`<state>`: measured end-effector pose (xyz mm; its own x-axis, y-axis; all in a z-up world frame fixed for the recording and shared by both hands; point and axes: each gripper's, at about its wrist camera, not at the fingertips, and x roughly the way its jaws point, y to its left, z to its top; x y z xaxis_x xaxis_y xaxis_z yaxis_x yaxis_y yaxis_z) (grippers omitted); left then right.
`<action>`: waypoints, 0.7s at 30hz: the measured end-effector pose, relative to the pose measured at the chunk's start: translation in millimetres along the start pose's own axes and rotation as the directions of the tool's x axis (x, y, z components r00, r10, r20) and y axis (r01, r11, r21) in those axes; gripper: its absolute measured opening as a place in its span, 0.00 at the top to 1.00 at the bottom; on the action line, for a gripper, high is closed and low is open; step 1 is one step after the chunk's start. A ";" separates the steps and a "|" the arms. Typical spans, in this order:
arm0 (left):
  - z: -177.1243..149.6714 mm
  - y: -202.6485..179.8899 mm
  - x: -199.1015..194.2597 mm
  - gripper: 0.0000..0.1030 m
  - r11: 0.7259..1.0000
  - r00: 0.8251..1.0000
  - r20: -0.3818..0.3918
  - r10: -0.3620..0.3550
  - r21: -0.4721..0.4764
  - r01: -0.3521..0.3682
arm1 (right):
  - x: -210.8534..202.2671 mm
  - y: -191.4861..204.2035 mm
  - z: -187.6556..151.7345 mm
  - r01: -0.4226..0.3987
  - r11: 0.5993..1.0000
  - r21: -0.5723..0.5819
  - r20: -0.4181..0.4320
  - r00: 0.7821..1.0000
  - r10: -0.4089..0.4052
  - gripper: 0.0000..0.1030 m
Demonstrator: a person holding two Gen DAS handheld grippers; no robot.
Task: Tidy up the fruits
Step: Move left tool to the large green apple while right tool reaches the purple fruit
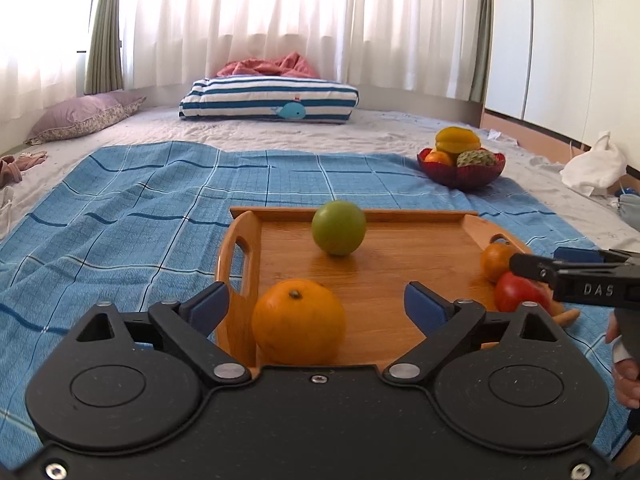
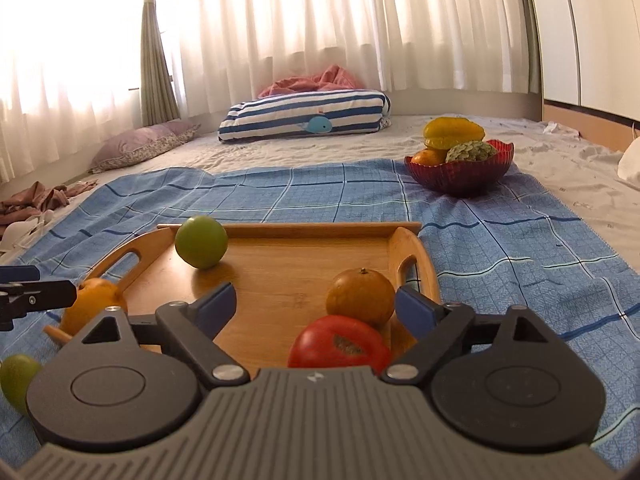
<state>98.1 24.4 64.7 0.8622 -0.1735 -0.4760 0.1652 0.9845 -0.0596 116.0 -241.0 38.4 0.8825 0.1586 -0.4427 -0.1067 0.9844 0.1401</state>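
Blue checked cloth (image 1: 120, 208) rumpled under a glossy wooden tray (image 1: 400, 264), round green fruit (image 1: 339, 227) by the tray's far wall, dimpled orange (image 1: 298, 322) at its near-left corner, left gripper (image 1: 316, 300) jaws wide apart, right gripper (image 2: 316, 304) jaws likewise spread, smooth red tomato (image 2: 340, 342) near-right.

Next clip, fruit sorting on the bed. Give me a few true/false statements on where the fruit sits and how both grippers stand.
1. A green fruit lies on the wooden tray. True.
2. The left gripper is clamped on the orange. False: its jaws stand open, pads clear of it.
3. The red bowl is empty. False: it holds several fruits.
4. The right gripper is open. True.
5. The tray rests on a blue checked cloth. True.
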 end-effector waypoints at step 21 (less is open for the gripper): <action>-58.3 0.4 -47.8 0.02 0.995 0.991 0.095 0.099 -0.033 -0.096 | -50.7 45.2 -67.3 -0.075 0.990 -0.121 0.101 0.991 0.087 0.00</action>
<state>29.0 34.7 36.2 0.9158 -0.0770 -0.3941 0.0657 0.9969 -0.0421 35.7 -199.4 7.6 0.9117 0.2353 -0.3368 -0.2270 0.9718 0.0646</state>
